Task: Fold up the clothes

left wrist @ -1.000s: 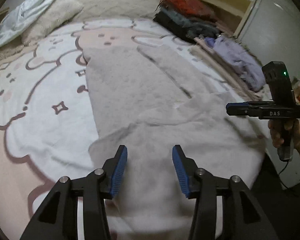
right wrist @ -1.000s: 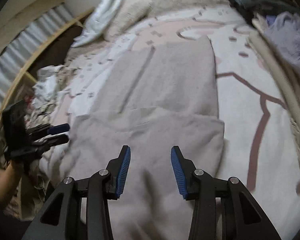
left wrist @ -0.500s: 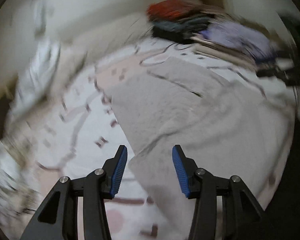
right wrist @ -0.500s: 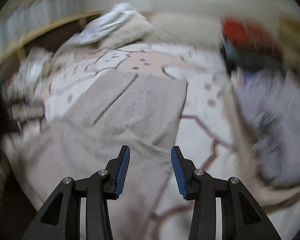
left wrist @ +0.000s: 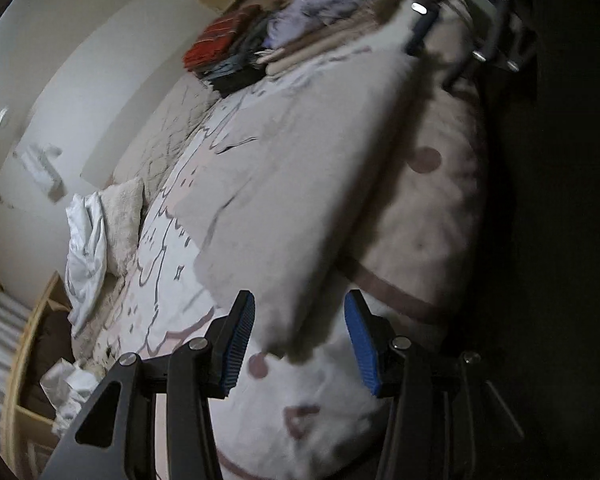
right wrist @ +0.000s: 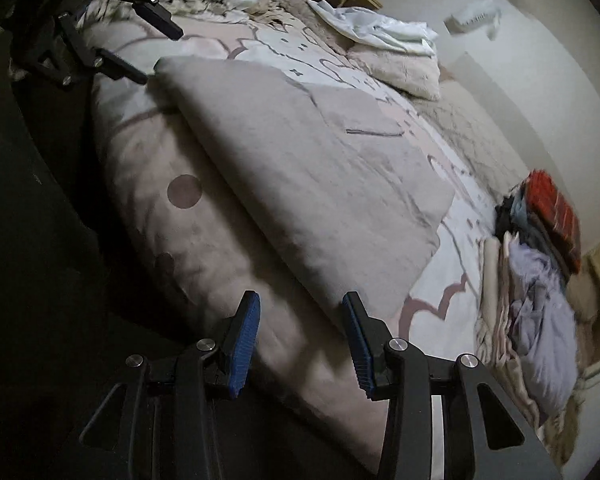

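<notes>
Grey fleecy garment [left wrist: 284, 184], folded to a rough rectangle, lies flat on the bed [left wrist: 432, 216]. Left gripper [left wrist: 300, 344] and right gripper [right wrist: 300, 344]: jaws part-open, holding nothing, at its corners.

Home bedroom, patterned bedspread [left wrist: 172, 280], pillow [right wrist: 400, 70], stacked clothes [right wrist: 540, 240]

One grey garment [left wrist: 296, 184], two pillows [right wrist: 396, 66], one clothes pile [right wrist: 540, 248], two tools [left wrist: 300, 340].
</notes>
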{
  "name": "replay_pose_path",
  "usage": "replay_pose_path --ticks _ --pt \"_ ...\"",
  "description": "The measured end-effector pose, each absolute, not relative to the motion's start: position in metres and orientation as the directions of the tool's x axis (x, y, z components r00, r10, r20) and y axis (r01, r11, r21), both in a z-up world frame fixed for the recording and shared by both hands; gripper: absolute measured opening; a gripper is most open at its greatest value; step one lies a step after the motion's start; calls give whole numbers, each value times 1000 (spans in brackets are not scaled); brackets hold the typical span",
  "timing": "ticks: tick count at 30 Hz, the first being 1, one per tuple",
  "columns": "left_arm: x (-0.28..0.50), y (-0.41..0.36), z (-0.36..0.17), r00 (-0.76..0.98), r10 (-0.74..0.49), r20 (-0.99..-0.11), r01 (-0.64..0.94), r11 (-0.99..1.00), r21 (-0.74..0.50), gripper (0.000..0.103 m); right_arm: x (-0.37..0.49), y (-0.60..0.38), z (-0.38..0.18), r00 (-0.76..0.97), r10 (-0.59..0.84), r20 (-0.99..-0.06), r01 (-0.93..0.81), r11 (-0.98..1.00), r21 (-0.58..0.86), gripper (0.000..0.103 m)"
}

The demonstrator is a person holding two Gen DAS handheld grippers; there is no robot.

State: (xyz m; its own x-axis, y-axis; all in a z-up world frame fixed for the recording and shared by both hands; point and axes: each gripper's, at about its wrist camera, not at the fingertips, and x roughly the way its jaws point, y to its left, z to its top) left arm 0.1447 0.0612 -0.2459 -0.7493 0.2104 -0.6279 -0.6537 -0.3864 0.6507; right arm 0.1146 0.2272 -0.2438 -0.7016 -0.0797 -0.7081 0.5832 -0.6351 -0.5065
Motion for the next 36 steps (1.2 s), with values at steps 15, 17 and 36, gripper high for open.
replay_pose_path --ticks 15,17,36 --pt "117 105 -256 -755 262 -601 -655 -351 669 32 85 168 -270 -811 -85 -579 556 -424 -715 43" --pt "117 103 -255 -754 267 -600 -656 -339 674 32 89 172 -275 -824 -74 -561 543 -386 -746 42" --pt "115 65 -267 -825 153 -544 -563 -323 761 34 105 206 -304 -928 -18 -372 372 -97 -923 43"
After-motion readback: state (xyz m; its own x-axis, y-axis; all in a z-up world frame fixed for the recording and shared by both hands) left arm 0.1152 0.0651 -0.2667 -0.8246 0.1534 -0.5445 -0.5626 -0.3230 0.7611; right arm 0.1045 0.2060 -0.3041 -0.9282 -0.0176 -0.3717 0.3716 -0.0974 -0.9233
